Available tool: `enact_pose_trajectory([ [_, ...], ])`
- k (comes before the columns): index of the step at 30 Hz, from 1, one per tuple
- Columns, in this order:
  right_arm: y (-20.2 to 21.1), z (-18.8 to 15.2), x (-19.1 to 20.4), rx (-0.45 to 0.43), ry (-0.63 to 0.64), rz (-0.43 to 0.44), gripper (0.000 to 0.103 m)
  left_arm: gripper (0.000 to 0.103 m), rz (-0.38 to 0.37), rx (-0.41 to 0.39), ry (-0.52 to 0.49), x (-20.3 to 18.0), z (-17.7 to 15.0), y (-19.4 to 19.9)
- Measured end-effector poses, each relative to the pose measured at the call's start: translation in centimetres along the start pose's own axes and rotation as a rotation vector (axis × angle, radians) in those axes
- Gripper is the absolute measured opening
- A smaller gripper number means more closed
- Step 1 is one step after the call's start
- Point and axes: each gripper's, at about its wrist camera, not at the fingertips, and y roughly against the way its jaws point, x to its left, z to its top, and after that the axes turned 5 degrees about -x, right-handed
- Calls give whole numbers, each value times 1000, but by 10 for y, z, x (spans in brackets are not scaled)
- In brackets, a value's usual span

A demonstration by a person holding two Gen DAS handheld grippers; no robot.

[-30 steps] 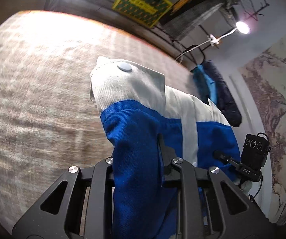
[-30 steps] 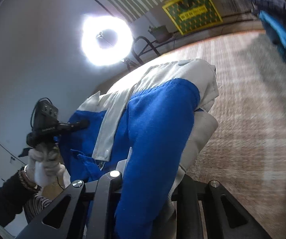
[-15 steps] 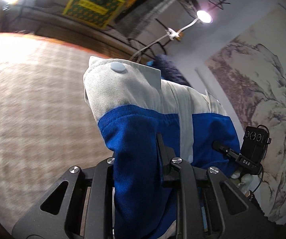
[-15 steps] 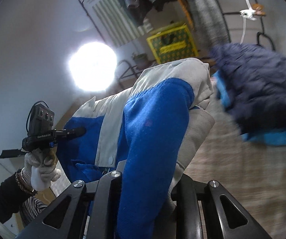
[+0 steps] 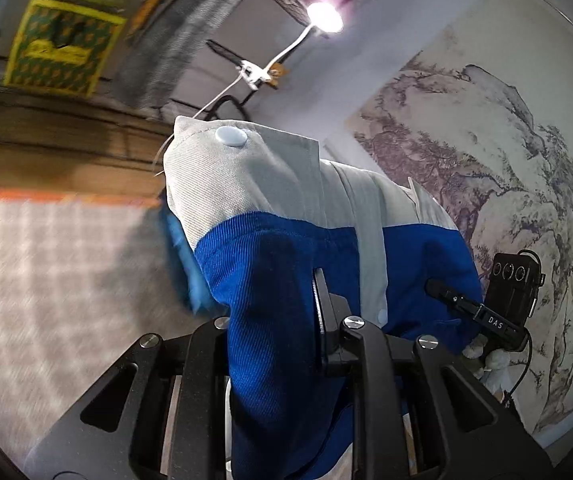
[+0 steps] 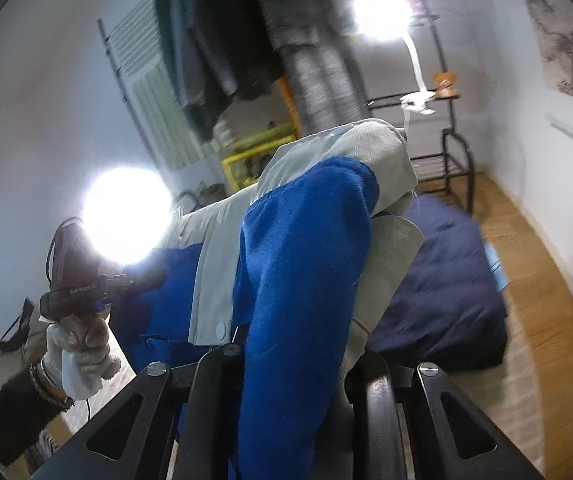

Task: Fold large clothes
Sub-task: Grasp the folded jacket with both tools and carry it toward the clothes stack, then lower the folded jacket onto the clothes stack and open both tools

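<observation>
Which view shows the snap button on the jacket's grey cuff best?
Left wrist: the snap button faces the camera, unobstructed, on the grey cuff of the jacket. Right wrist shows that grey fabric from another side; no cuff button is visible there.

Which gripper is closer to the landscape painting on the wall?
Right. The right gripper grips the jacket on the side toward the landscape painting; the left gripper grips it on the far side.

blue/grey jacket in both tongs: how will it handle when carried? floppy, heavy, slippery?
Likely floppy: the jacket bulges and drapes over the left tongs and right tongs. Probably fairly heavy, since the ribbed cloth looks thick. Likely not slippery, given that coarse weave. The snap button may catch.
</observation>
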Motion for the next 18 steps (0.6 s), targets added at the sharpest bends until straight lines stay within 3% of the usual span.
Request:
enact_pose_trajectory([
  [5,-13,44,-43,-24,41,-81,17,18,-22,-13,-28,-12,36,-65],
  [10,-39,67,-84,-30,68,-127,17,18,4,-18,-15,6,53,-126],
  [18,-124,54,-139,28,55,-155,17,18,114,20,3,58,43,-186],
])
